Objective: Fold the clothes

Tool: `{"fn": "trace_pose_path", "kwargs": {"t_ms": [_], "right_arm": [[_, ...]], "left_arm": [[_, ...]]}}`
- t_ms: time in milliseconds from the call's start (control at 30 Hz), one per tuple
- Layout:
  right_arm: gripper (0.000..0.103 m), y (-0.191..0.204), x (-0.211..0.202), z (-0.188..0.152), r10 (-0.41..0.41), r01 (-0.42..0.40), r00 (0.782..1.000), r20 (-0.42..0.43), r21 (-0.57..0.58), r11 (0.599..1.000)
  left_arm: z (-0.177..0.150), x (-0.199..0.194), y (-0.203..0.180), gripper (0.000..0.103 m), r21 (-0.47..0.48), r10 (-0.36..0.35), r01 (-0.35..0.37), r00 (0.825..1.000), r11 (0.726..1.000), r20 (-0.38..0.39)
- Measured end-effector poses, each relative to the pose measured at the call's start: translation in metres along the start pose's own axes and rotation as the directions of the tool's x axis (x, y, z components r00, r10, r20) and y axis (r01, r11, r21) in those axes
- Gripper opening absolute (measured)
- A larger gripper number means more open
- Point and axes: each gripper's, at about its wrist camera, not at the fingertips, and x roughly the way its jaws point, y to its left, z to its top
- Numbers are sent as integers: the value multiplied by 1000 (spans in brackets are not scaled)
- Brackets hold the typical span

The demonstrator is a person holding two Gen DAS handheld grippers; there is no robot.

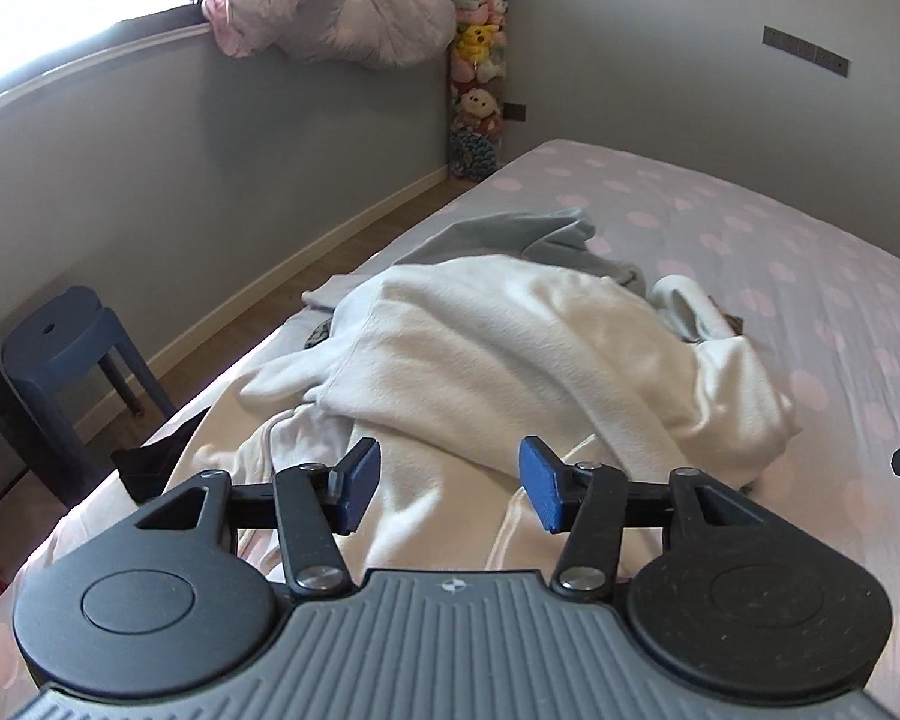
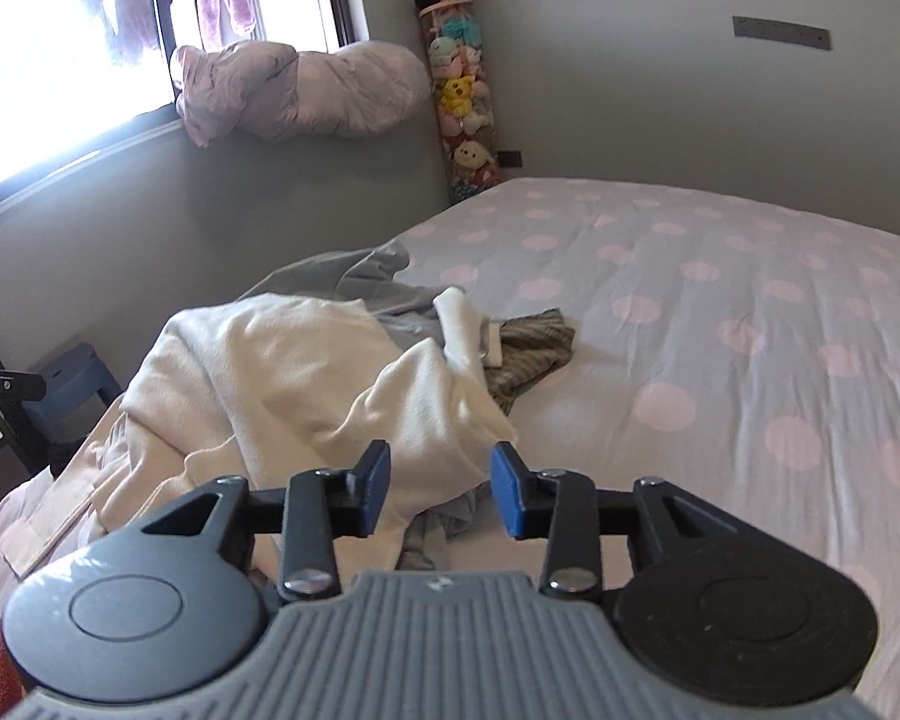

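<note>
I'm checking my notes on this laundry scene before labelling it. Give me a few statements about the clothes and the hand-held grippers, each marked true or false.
1. Both hand-held grippers are open with nothing clamped. True: the left hand-held gripper and right hand-held gripper hover over the pile with their jaws apart.
2. The cream fleece garment lies neatly folded. False: it is crumpled on the heap.
3. A grey garment lies beyond the cream one. True.
4. The polka-dot bed cover is green. False: it is pale with pink dots.
5. The dark striped cloth hangs from the window. False: it lies on the bed beside the pile.
</note>
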Motion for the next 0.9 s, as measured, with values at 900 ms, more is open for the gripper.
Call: {"fn": "trace_pose_path", "kwargs": {"t_ms": [900], "right_arm": [[49, 13, 166, -69, 178, -119, 933, -312, 199, 973]], "left_arm": [[-22, 164, 58, 38, -73, -41, 33, 993, 997, -115]]}}
